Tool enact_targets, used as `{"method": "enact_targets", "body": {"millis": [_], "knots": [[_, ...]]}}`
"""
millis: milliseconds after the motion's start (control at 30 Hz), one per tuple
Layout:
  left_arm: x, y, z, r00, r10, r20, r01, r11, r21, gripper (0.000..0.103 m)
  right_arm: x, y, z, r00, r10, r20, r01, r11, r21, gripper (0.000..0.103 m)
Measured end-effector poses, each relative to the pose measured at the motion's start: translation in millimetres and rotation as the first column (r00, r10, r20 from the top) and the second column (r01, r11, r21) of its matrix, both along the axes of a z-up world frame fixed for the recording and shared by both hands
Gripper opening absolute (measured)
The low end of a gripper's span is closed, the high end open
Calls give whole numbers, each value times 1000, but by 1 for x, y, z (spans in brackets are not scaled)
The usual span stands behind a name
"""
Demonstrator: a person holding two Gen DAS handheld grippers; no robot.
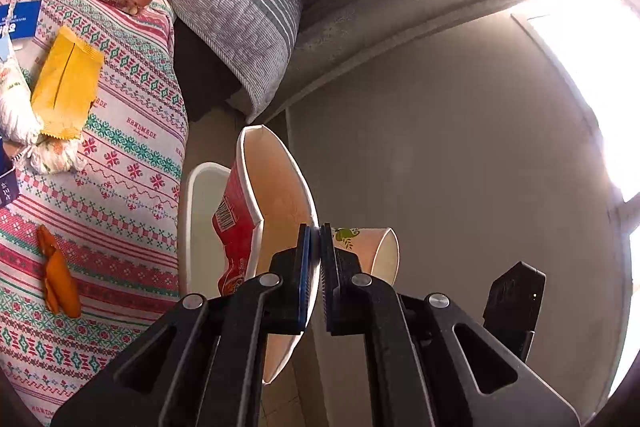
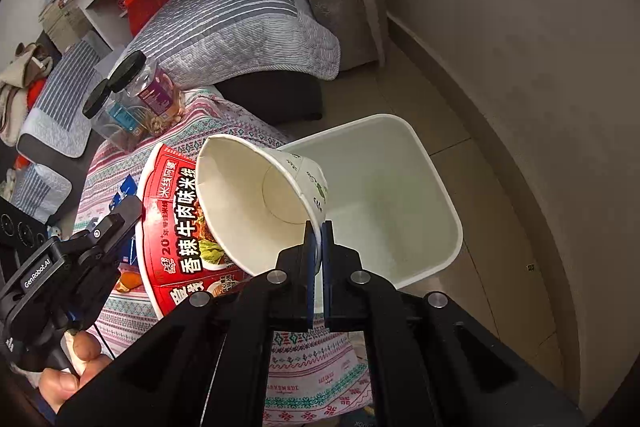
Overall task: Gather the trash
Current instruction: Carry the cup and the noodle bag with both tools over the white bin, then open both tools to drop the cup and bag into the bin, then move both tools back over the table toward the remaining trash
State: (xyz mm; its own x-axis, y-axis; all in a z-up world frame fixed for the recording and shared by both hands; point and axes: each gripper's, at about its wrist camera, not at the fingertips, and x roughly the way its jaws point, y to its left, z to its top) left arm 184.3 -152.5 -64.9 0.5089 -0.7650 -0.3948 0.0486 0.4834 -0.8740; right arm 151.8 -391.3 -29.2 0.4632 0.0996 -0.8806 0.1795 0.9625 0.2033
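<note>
The right hand-held gripper (image 2: 318,243) pinches the tipped paper cup (image 2: 256,195) by its rim, with its mouth facing the near left above the white bin (image 2: 440,195) (bare inside). The left hand-held gripper (image 1: 316,247) pinches the red noodle bowl (image 1: 276,195), held on edge.

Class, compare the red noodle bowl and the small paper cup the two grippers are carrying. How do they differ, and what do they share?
The noodle bowl is red with printed lettering; the paper cup is white with small green motifs. The bowl is clearly wider than the cup. The left gripper pinches the bowl's rim; the right gripper pinches the cup's rim. Both look empty, are tilted on their sides, and hang near the white bin.
</note>
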Motion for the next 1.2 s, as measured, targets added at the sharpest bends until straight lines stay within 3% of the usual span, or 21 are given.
{"method": "enact_targets", "body": {"millis": [33, 67, 100, 133, 167, 233, 400, 500, 667, 867, 933, 1067, 1200], "knots": [[4, -4, -11, 1000, 7, -24, -7, 999, -35, 6, 2, -3, -2, 1000, -12, 1, 12, 1000, 0, 5], [7, -8, -21, 999, 14, -46, -17, 998, -55, 10, 4, -6, -6, 1000, -26, -8, 26, 1000, -4, 15], [10, -11, -29, 997, 15, -72, -18, 999, -51, 19, 7, -7, -9, 999, -35, -25, 35, 999, -7, 45], [10, -12, -35, 996, 12, -90, -15, 999, -37, 46, 8, -9, -10, 998, -51, -33, 51, 999, -16, 58], [8, -12, -36, 996, 19, -83, -21, 1000, -21, 53, 7, -11, -9, 997, -73, -25, 72, 997, -28, 63], [3, -8, -34, 999, 17, -42, -16, 1000, 19, 53, 8, -11, -4, 997, -77, -16, 77, 997, -22, 63], [2, 12, -26, 998, 31, -50, -26, 995, 94, 53, 4, -3, 11, 998, -55, 20, 54, 998, 13, 66], [-3, 27, -16, 998, 37, -47, -27, 980, 197, 54, 6, 3, 19, 998, -45, 39, 44, 999, 29, 67], [-7, 64, -4, 996, 67, -59, -35, 902, 431, 55, 10, 18, 27, 998, -33, 59, 32, 999, 12, 74], [-11, 147, 10, 978, 169, -123, -66, 807, 586, 55, 14, 51, 31, 997, 43, 70, -43, 999, -6, 79], [-12, 179, 15, 966, 213, -144, -83, 789, 609, 59, 16, 60, 32, 996, 58, 71, -57, 998, -13, 80], [-20, 228, 23, 951, 260, -170, -105, 783, 613, 63, 20, 79, 29, 994, 92, 60, -91, 996, -15, 82], [-26, 253, 12, 943, 280, -178, -112, 774, 623, 67, 22, 110, 21, 985, 171, 38, -169, 985, -32, 83]]}}
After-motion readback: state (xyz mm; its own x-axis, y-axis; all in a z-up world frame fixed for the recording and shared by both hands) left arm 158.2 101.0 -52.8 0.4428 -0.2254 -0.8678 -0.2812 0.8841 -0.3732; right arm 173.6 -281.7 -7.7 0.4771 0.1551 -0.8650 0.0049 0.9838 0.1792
